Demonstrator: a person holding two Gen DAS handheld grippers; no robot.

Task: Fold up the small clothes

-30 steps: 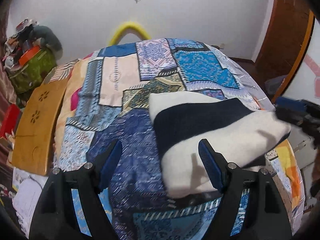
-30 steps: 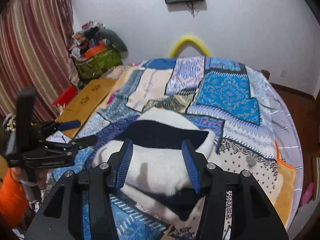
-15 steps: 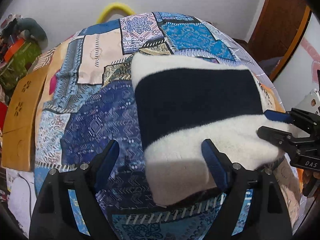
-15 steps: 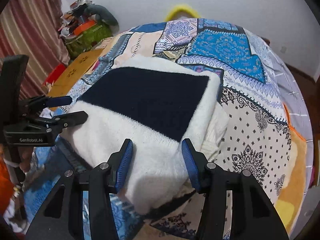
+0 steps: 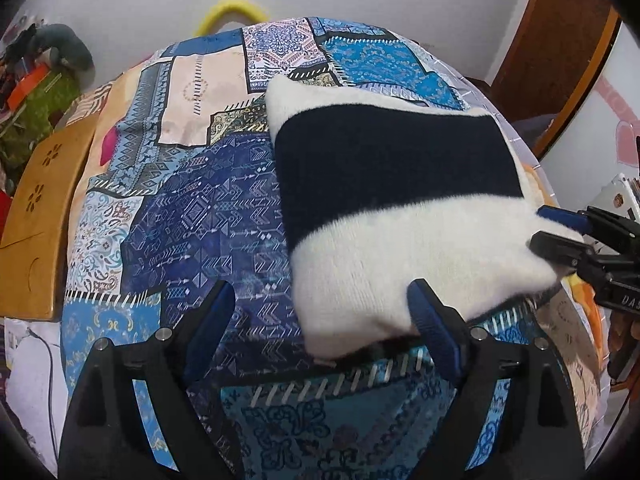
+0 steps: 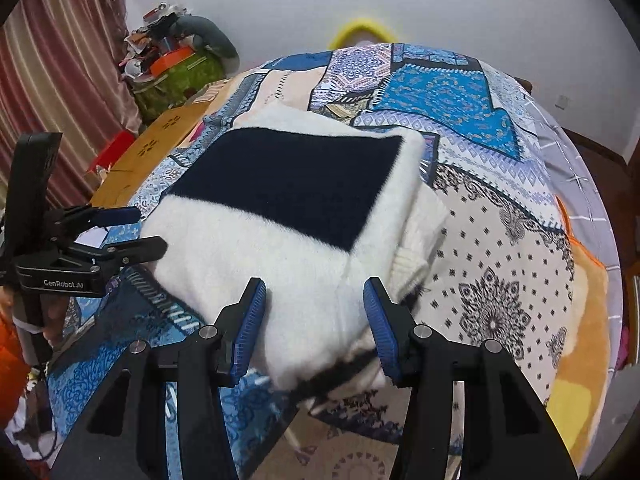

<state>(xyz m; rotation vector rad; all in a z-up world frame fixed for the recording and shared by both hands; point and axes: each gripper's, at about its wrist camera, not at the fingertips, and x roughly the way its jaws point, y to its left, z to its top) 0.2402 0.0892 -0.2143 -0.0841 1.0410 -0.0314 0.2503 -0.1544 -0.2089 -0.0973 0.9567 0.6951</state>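
A folded white knit sweater with a wide navy band point(image 5: 400, 216) lies on the patchwork bedspread point(image 5: 192, 216); it also shows in the right wrist view point(image 6: 288, 220). My left gripper point(image 5: 320, 328) is open, its right finger touching the sweater's near left corner. My right gripper point(image 6: 316, 320) is open with the sweater's near white edge between its fingers. The right gripper shows at the sweater's right edge in the left wrist view point(image 5: 560, 232). The left gripper shows at the sweater's left edge in the right wrist view point(image 6: 132, 232).
A wooden board point(image 5: 44, 216) lies along the bed's left side. A green bag piled with clutter point(image 6: 176, 72) stands in the far left corner by a curtain point(image 6: 52, 72). A yellow hoop point(image 6: 362, 30) leans on the wall behind the bed. A door point(image 5: 560, 52) is at right.
Both grippers have stayed open. The sweater has gone from hanging lifted to lying flat and spread on the bed, and both grippers now sit low at its near edge.
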